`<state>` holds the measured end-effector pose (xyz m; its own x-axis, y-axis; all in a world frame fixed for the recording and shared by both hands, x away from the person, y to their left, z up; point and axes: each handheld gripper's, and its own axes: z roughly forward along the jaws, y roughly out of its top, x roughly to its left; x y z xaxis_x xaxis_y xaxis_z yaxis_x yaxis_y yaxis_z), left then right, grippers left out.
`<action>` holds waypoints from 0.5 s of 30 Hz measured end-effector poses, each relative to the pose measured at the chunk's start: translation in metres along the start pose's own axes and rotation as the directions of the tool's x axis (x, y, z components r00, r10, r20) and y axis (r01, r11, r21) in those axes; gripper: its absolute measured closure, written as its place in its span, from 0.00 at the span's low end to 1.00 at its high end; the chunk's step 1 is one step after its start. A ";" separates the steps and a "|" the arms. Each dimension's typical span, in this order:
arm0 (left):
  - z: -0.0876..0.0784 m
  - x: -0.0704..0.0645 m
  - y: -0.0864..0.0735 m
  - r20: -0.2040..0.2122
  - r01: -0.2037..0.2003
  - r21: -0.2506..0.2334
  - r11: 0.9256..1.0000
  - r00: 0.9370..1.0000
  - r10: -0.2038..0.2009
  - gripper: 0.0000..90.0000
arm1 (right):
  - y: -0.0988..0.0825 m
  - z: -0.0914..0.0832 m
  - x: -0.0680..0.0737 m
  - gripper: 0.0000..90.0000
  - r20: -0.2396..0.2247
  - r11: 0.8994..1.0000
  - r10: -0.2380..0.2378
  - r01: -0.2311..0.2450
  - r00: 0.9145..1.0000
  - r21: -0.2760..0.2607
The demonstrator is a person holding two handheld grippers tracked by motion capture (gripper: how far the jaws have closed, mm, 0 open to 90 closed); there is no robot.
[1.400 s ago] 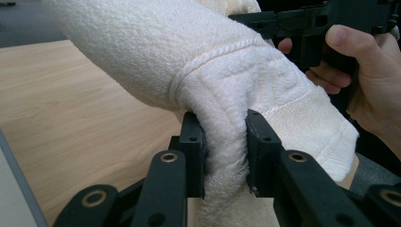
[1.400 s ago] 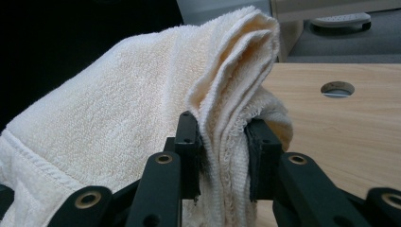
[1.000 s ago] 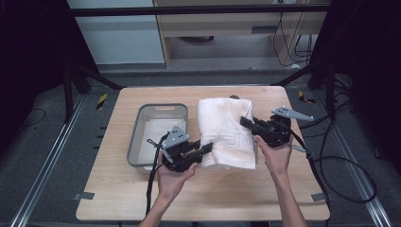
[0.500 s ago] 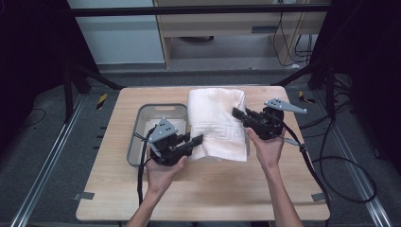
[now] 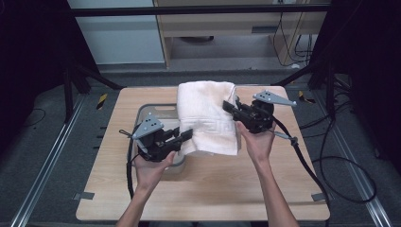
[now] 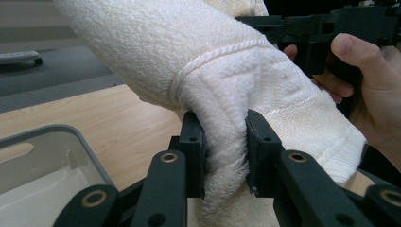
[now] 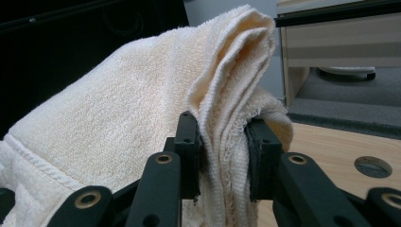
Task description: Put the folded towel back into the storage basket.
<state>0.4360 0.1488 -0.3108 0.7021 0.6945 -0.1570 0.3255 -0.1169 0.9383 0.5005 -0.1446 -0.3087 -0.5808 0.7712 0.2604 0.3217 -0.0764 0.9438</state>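
A folded white towel (image 5: pixel 206 116) hangs lifted off the wooden table (image 5: pixel 293 189), held on both sides. My left gripper (image 5: pixel 185 135) is shut on the towel's near left edge, above the right rim of the grey bin (image 5: pixel 144 113). The left gripper view shows thick terry cloth (image 6: pixel 222 142) pinched between my left gripper's (image 6: pixel 223 156) black jaws. My right gripper (image 5: pixel 230 107) is shut on the towel's right edge, farther back. Folded layers of the towel (image 7: pixel 142 118) bunch between my right gripper's (image 7: pixel 222 156) jaws in the right gripper view.
The grey plastic bin (image 6: pixel 52 151) sits on the table's left half, with a pale bottom. A low wooden shelf unit (image 5: pixel 227 28) stands beyond the table's far edge. Black cables (image 5: pixel 307 156) trail off to the right and down the front left.
Both grippers have risen and moved to the left and away from me, carrying the towel off the table's centre until its left edge hangs by the bin.
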 end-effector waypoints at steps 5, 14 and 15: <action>-0.009 0.005 0.004 -0.012 -0.002 -0.011 1.000 1.000 0.002 0.79 | 0.007 0.006 0.009 0.79 -0.009 1.000 -0.006 0.005 1.000 -0.005; -0.029 0.020 0.005 -0.041 0.007 -0.019 1.000 0.999 -0.008 0.79 | 0.014 0.026 0.027 0.79 -0.031 1.000 -0.026 0.026 0.999 0.002; -0.031 0.021 0.005 -0.043 0.008 -0.020 1.000 0.999 -0.009 0.79 | 0.014 0.029 0.029 0.79 -0.035 1.000 -0.023 0.024 0.999 0.005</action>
<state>0.4331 0.1851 -0.2999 0.6708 0.7258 -0.1523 0.3188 -0.0968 0.9429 0.5098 -0.1054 -0.2935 -0.6140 0.7502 0.2452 0.3114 -0.0552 0.9487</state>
